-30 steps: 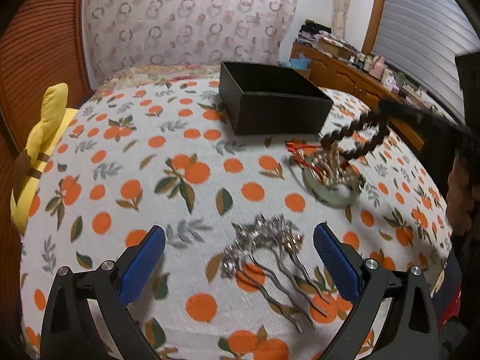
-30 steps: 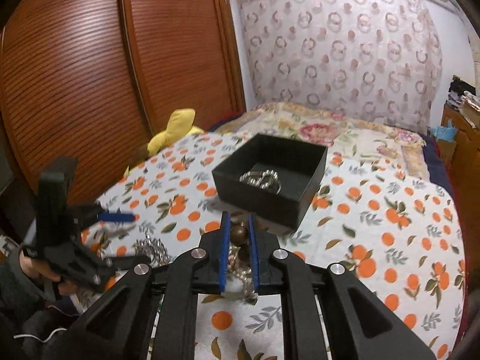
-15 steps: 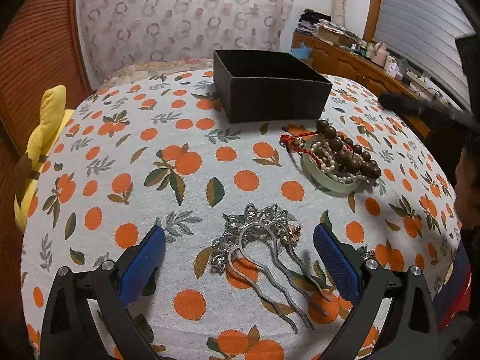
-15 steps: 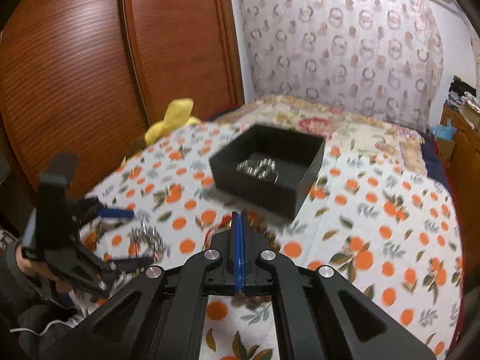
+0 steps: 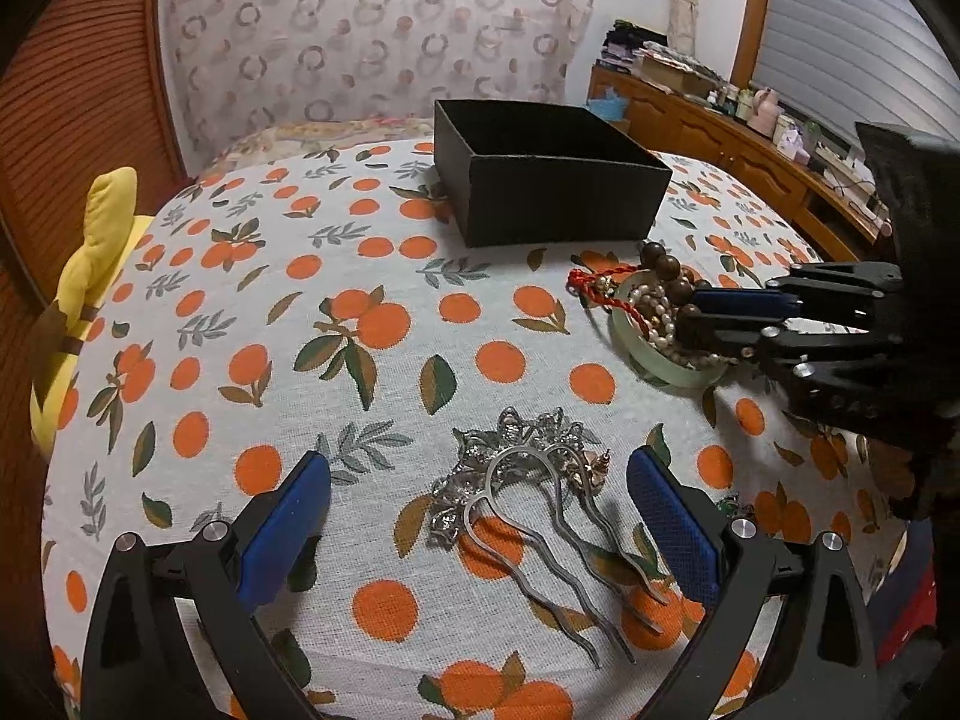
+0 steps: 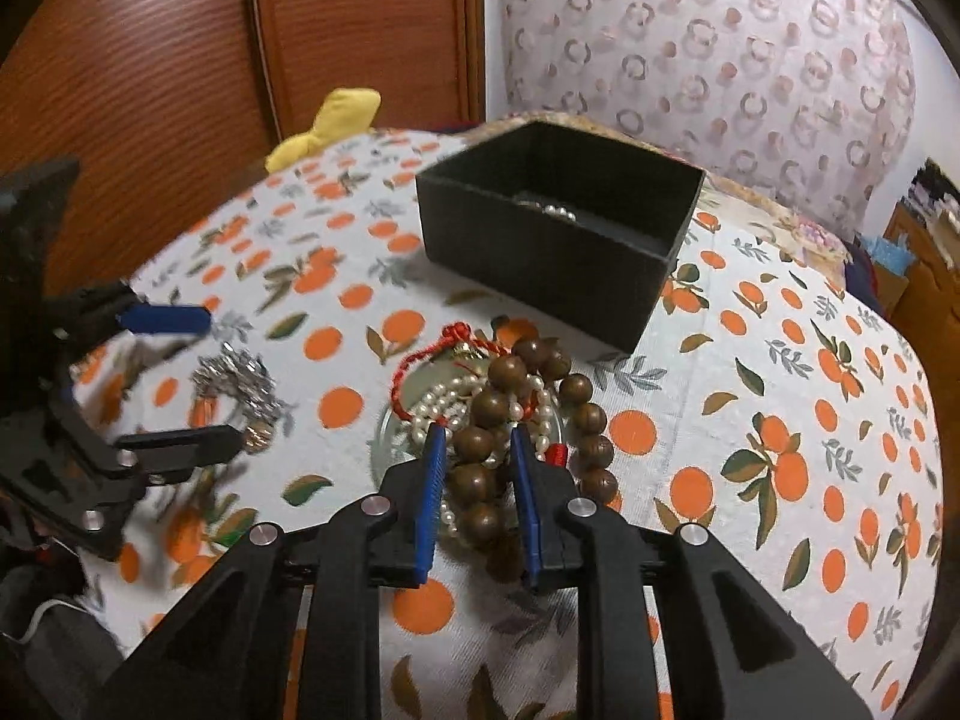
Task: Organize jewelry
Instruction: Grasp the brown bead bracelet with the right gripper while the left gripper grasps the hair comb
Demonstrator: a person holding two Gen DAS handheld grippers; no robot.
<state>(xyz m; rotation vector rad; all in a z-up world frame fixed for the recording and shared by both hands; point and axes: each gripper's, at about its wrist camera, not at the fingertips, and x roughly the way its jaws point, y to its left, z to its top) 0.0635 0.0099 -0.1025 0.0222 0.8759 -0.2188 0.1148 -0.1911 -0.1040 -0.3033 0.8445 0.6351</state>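
Wooden bead bracelet point(image 6: 492, 414) | limp, light, tangle-prone | grip mid-strand | right claw point(image 6: 477, 438) narrowly parted astride it | left claw point(image 5: 477, 498) wide

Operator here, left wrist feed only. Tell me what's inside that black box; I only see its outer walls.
Observer: The right wrist view looks into the black box: some silvery jewelry lies on its floor, half hidden by the near wall.
Operator: Report the right gripper's jaws.
Observer: The right gripper is part open, straddling the wooden bead bracelet, pads not yet touching.
Operator: Describe what's under the beads.
Observer: A pearl strand lies tangled beneath them.
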